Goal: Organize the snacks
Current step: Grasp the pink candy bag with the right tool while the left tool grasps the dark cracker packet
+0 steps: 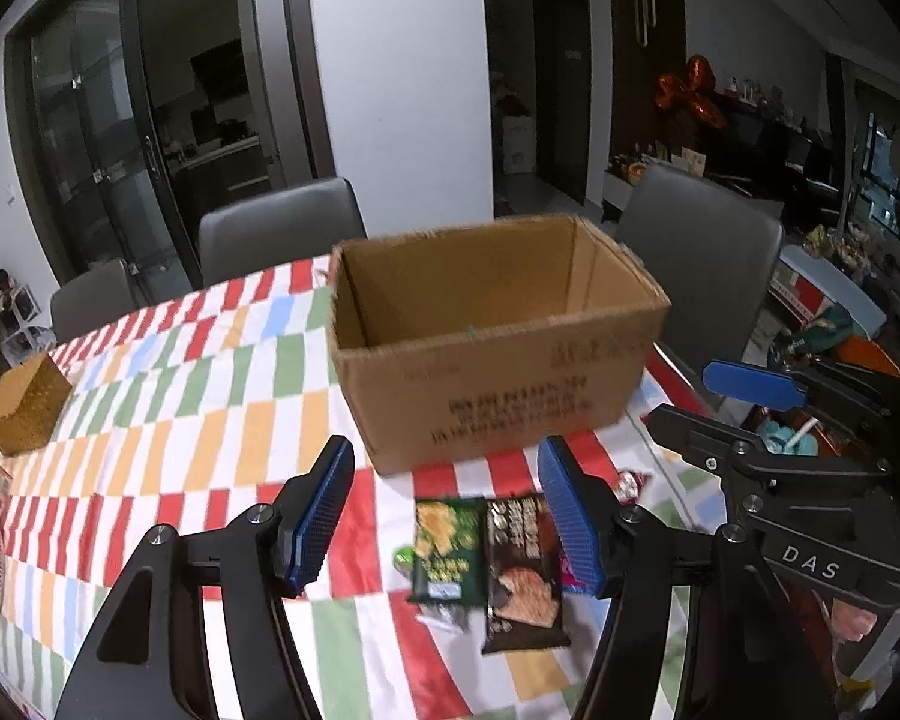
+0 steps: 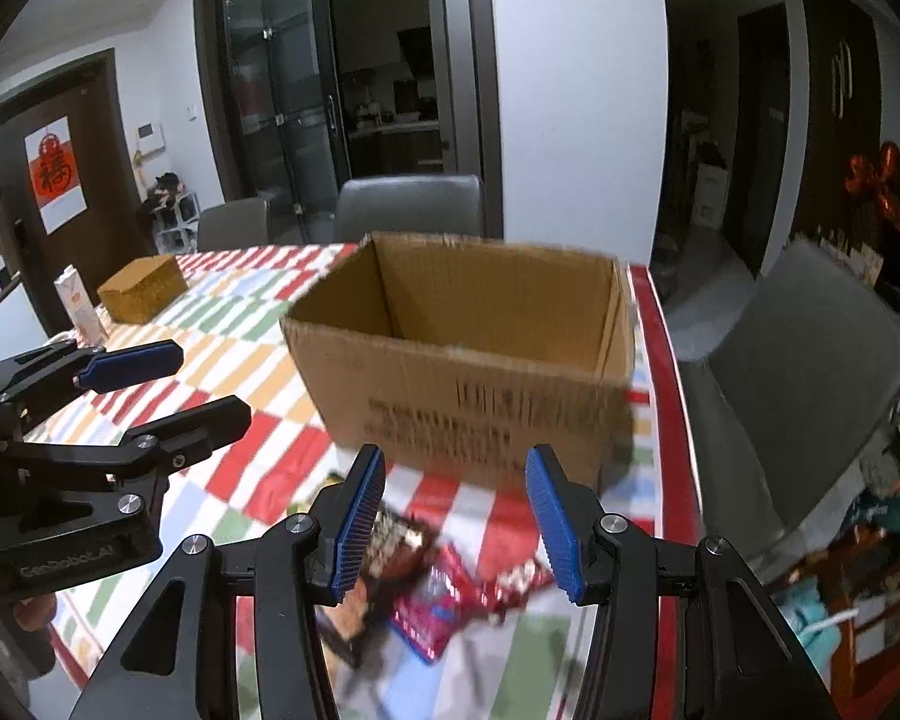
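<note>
An open cardboard box [image 1: 492, 330] [image 2: 462, 372] stands on the checked tablecloth [image 1: 210, 420]; the part of its inside that I can see holds nothing. In front of it lie snack packets: a green one [image 1: 444, 546], a brown one [image 1: 522, 570] [image 2: 396, 546] and a blurred red one [image 2: 450, 600]. My left gripper [image 1: 447, 516] [image 2: 210, 381] hovers open above the green and brown packets, nothing between its blue pads [image 1: 324, 516]. My right gripper [image 2: 456, 522] [image 1: 690, 396] hangs open over the red packet, apart from it.
A woven straw box [image 1: 24, 405] [image 2: 144, 288] sits at the far left of the table, with a white carton [image 2: 81, 306] beside it. Grey chairs [image 1: 282, 228] [image 1: 702, 252] stand behind the table. The table's right edge [image 2: 666, 360] runs close to the box.
</note>
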Demonstrator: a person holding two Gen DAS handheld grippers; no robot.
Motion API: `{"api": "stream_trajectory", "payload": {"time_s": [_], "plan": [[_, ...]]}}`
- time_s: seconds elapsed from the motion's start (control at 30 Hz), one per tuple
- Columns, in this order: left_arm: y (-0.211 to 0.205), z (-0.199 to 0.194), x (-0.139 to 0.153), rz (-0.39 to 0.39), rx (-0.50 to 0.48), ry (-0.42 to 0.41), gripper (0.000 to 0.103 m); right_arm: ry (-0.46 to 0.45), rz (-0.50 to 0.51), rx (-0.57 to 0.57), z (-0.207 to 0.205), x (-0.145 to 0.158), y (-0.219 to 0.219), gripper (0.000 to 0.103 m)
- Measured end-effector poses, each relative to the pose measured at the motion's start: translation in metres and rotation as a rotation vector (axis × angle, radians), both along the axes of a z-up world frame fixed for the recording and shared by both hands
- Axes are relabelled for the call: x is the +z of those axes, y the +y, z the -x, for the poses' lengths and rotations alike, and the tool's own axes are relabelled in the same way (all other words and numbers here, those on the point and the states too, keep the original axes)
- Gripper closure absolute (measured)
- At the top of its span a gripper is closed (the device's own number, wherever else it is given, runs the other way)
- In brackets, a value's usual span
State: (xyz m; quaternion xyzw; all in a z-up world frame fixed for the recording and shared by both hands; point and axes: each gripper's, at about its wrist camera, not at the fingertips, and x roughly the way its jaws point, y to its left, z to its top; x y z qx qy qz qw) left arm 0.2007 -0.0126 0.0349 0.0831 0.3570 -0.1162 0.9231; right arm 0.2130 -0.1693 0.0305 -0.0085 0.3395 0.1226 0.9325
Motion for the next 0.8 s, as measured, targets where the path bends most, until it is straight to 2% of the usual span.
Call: {"api": "stream_trajectory", "payload": {"time_s": [0.3, 0.67, 0.8], "plan": [[-0.014, 0.011, -0.048, 0.018, -0.029, 0.081, 0.04, 0.092, 0.003, -0.022, 0.018, -0.043, -0.016, 0.053], [-0.025, 0.0, -0.1, 0.02, -0.051, 0.197, 0.04, 0.188, -0.019, -0.068, 0.017, -0.084, -0.034, 0.053], [-0.026, -0.006, -0.114, 0.014, -0.062, 0.207, 0.04, 0.21, -0.023, -0.064, 0.016, -0.095, -0.031, 0.053]]}}
